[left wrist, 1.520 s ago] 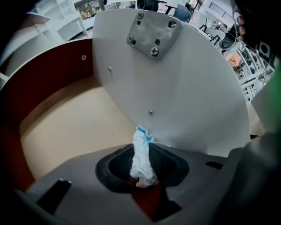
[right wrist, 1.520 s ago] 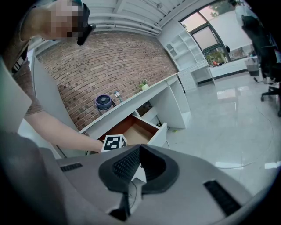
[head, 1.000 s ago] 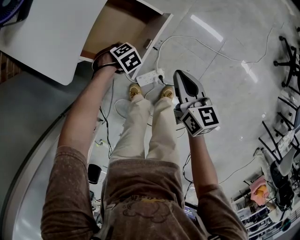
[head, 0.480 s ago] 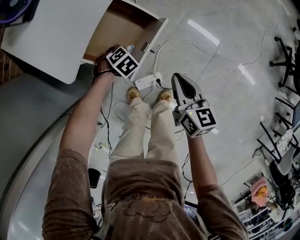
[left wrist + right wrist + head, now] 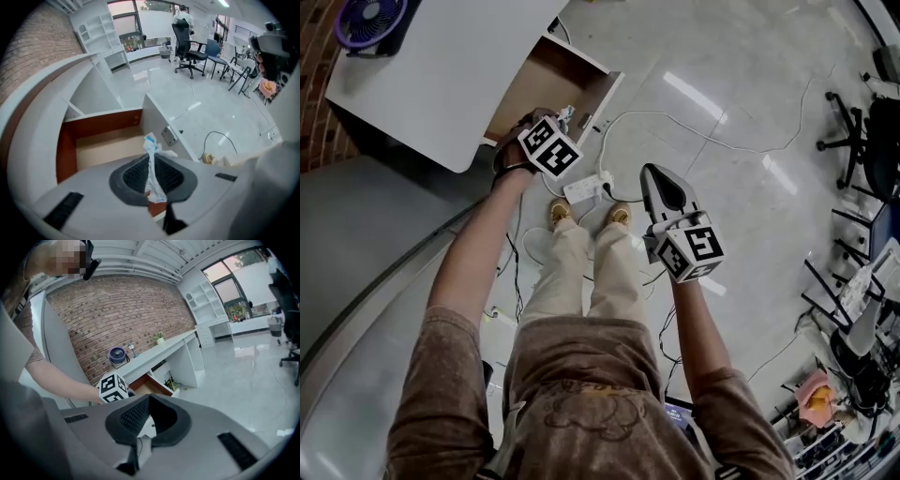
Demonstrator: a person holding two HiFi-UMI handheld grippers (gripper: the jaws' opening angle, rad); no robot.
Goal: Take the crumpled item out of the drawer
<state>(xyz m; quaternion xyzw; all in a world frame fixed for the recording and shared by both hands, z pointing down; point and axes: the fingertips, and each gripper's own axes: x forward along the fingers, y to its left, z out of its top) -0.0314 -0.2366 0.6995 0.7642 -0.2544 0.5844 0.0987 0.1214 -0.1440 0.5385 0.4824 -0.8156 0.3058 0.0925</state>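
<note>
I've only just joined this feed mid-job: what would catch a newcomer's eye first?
The left gripper stands out: its jaws are shut on a crumpled white item with a blue edge, at the front of the open drawer under the white desk. The right gripper hangs empty, jaws together, over the glossy floor.

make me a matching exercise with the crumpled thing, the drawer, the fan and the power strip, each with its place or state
Things:
1. crumpled white-and-blue paper wad
2. white drawer with wooden inside
3. purple round fan
4. white power strip

Place or state:
a. lying on the glossy floor
b. pulled open
c. pinched in the left claw
d. standing on top of the white desk

Pairs: 1-c, 2-b, 3-d, 4-a
</note>
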